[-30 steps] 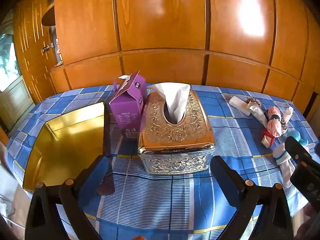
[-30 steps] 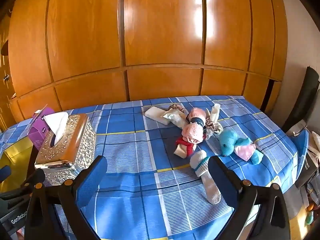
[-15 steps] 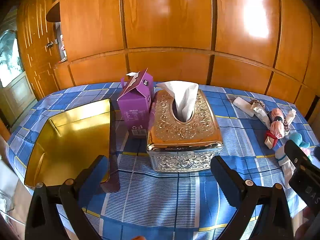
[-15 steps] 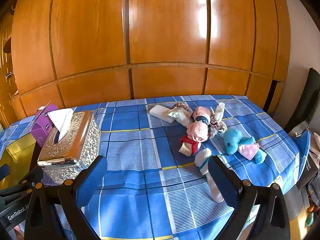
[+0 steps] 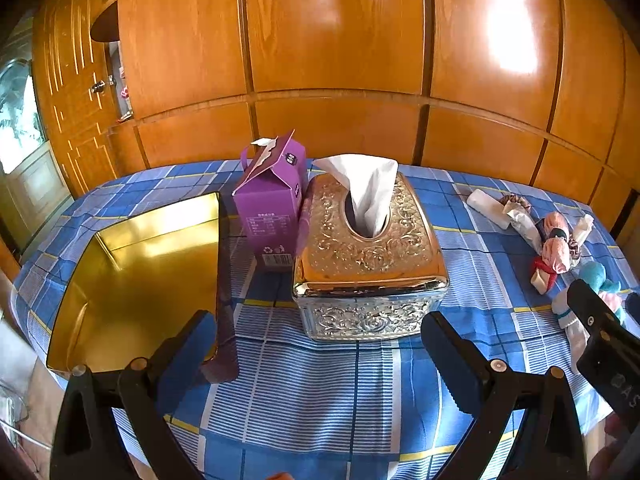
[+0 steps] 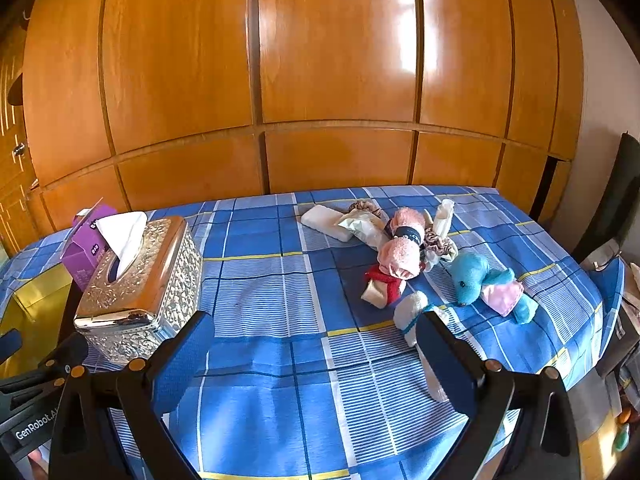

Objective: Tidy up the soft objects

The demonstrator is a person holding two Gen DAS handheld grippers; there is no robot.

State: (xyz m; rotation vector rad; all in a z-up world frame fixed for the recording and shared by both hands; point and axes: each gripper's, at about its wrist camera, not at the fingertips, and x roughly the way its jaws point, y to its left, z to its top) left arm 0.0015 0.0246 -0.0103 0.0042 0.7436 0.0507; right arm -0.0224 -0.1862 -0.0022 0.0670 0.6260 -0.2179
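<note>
A heap of soft things lies on the blue checked tablecloth (image 6: 280, 288): a blue plush animal (image 6: 476, 276), a rolled pink towel (image 6: 400, 256), a white sock (image 6: 412, 308), a folded white cloth (image 6: 324, 218) and scrunchies. In the left wrist view the same heap (image 5: 556, 248) shows at the far right. A gold tray (image 5: 132, 272) sits at the table's left end. My left gripper (image 5: 320, 344) is open, just in front of the tissue box. My right gripper (image 6: 316, 344) is open above bare cloth, its right finger partly covering the sock.
An ornate gold and silver tissue box (image 5: 368, 256) stands mid-table with a purple carton (image 5: 276, 208) behind it on its left. Wooden panelling (image 6: 320, 80) backs the table. A dark chair (image 6: 612, 208) stands past the right edge.
Both grippers have pulled back and risen a little, so the table things look smaller and farther off. Both stay open and hold nothing.
</note>
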